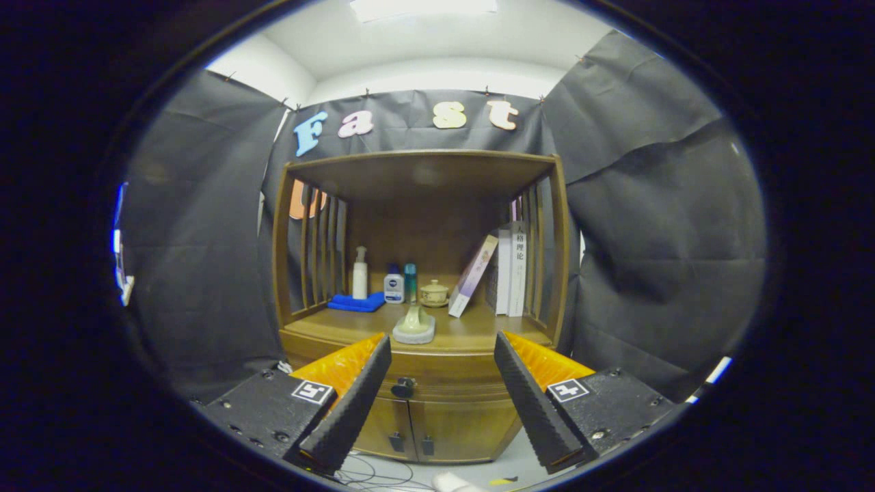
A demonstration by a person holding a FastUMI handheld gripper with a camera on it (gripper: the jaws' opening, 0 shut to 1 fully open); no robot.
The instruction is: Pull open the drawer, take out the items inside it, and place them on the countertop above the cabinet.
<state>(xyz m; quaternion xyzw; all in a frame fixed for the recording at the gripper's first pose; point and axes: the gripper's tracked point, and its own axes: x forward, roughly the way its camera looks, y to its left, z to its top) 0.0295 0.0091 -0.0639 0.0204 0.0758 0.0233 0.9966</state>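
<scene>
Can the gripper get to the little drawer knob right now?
Probably yes. The gripper is open, and the drawer knob shows in the gap between its fingers, beyond the tips on the closed drawer front. Nothing seems to stand in the way.

The gripper has two long wedge-shaped fingers with ribbed, saw-toothed inner faces. Each finger is mounted on a black block studded with small screws and carrying a square white tag printed with a black pattern. Glossy orange housing shows behind each finger.
</scene>
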